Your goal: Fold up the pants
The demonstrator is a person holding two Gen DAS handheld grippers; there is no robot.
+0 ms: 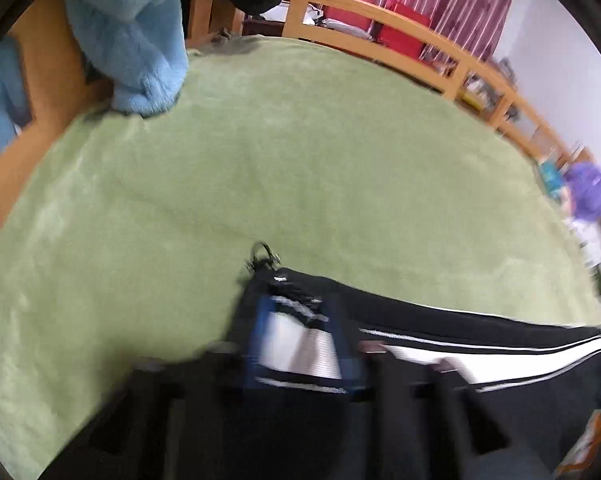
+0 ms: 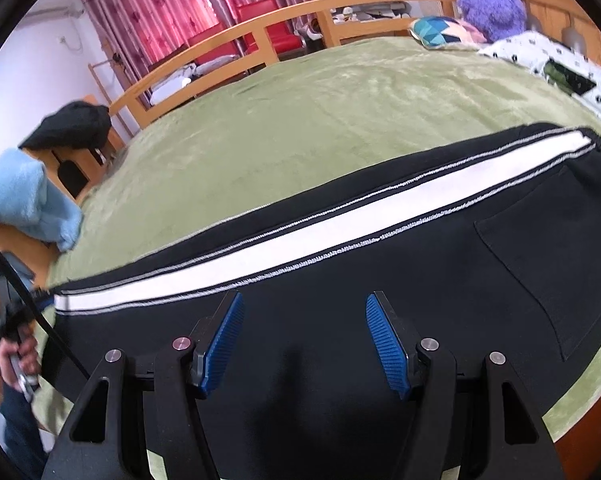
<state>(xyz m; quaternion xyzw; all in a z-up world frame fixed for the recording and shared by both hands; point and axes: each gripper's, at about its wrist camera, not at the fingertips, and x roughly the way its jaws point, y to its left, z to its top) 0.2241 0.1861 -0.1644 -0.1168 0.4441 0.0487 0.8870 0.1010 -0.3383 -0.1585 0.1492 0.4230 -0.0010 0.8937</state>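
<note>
Black pants [image 2: 380,280] with a broad white side stripe, stretched flat along the near edge of a green blanket [image 2: 320,120] on a wooden-railed bed [image 2: 260,24]. Right gripper [image 2: 304,340] spread wide above the dark fabric, grasping nothing. Left gripper [image 1: 300,344] blurred, clenched on the hem end. Beyond: pink curtains [image 2: 148,8], blue towel [image 2: 28,204], purple plush toy [image 2: 492,4].
</note>
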